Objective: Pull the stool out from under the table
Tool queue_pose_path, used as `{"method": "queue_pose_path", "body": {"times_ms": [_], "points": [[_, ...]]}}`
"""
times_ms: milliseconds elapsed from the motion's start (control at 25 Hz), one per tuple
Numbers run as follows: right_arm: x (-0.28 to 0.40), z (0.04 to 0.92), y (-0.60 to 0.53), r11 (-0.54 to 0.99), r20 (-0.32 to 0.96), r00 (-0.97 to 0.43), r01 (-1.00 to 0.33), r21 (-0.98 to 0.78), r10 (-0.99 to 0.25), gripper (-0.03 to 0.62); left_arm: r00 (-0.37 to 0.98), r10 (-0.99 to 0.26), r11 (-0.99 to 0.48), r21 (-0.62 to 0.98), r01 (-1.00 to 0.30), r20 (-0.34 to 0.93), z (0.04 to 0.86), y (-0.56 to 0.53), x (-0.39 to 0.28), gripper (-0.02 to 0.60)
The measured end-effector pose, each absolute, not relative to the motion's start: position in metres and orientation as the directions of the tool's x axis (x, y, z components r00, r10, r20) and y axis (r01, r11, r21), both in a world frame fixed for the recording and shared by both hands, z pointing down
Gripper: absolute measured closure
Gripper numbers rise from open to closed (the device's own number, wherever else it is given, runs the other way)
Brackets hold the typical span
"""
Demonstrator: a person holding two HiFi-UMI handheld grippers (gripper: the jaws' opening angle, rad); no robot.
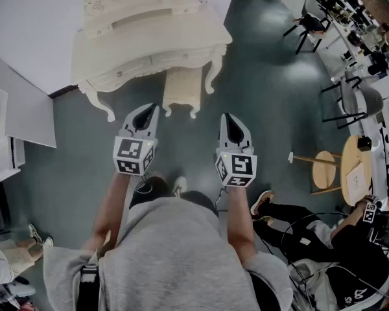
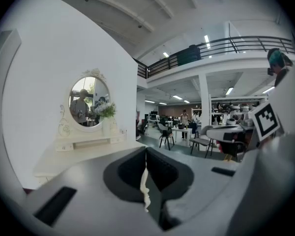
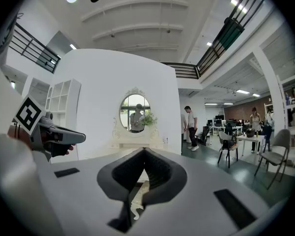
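- Head view — the left gripper [image 1: 150, 111] and the right gripper [image 1: 228, 118] are held side by side, both sets of jaws clenched on nothing. The stool [image 1: 183, 88] stands just ahead of the jaws, between the two grippers and apart from both. Its far end is tucked under the cream desk [image 1: 181, 34].
- Left gripper view — the jaws are pressed together and empty. The desk's oval mirror [image 2: 88, 102] stands ahead and to their left.
- Right gripper view — the jaws are clenched tight with nothing held. The mirror lies straight ahead beyond their tips, and the left gripper is off to their left.
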State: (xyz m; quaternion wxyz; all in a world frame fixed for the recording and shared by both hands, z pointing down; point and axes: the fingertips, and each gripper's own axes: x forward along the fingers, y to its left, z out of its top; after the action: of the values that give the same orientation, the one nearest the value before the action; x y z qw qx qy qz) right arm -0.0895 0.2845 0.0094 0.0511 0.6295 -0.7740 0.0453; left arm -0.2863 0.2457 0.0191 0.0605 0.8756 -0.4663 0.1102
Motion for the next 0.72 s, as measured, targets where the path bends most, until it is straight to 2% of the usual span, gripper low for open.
{"method": "queue_pose_path", "body": {"times_ms": [400,720], "points": [[-0.086,0.019,0.254,0.206,0.164,-0.205,-0.978,-0.006,-0.965,0.582,0.549,-0.795,-0.567,0.006,-0.824,0.258,0.025,0.213,-0.28,0.577],[-0.087,0.036,0.189,0.185,0.187,-0.185,-0.983,-0.02,-0.965,0.582,0.579,-0.767,-0.594,0.034,-0.803,0.275,0.044,0.143,-0.273,0.577]]}}
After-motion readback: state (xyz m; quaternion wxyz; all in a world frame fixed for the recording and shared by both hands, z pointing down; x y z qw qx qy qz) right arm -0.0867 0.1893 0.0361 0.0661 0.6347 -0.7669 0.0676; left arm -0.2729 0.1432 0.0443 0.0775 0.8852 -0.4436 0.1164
